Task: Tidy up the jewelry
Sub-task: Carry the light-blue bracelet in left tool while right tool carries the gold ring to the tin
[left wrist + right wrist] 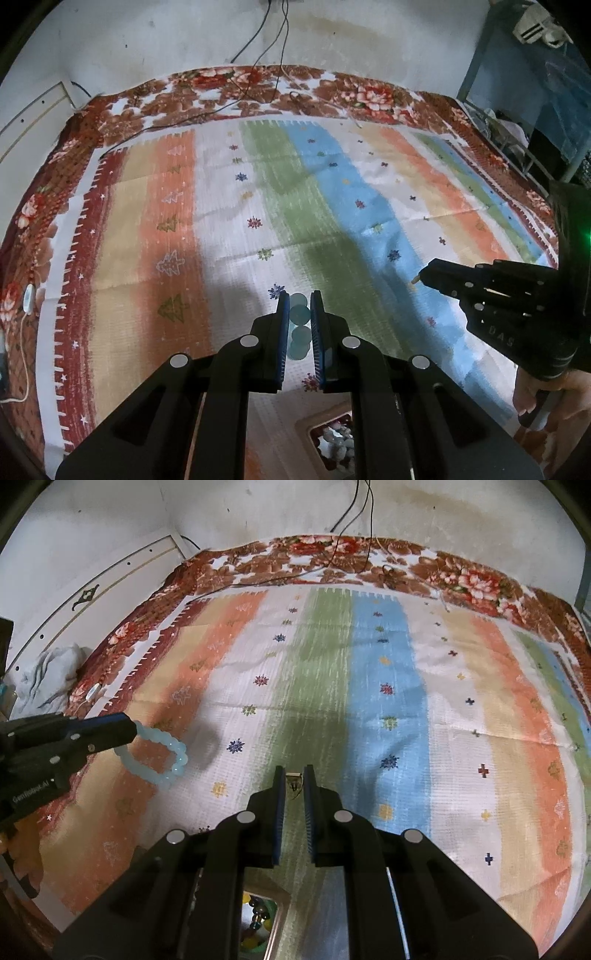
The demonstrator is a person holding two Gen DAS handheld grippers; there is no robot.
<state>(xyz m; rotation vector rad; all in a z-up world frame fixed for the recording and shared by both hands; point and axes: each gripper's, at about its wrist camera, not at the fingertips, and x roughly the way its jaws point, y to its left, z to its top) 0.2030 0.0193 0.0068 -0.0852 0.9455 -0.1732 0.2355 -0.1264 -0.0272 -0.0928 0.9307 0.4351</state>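
Two grippers [299, 306] [294, 775], one pale-blue bead bracelet [173, 760] (looped), one striped cloth [332, 206], one box [275, 904].

Glossy translucent bead bracelet [168, 755]; matt woven striped cloth [332, 672]; matt black plastic claws.

Bed [44, 192] covered by a brown floral blanket [207, 88]. On top of the blanket, a striped cloth [258, 192] in orange, green, blue and white. Beyond the cloth's far edge, dark cables [236, 92] across the blanket. At the cloth's near edge, a framed tray [275, 897] of beads, partly hidden.
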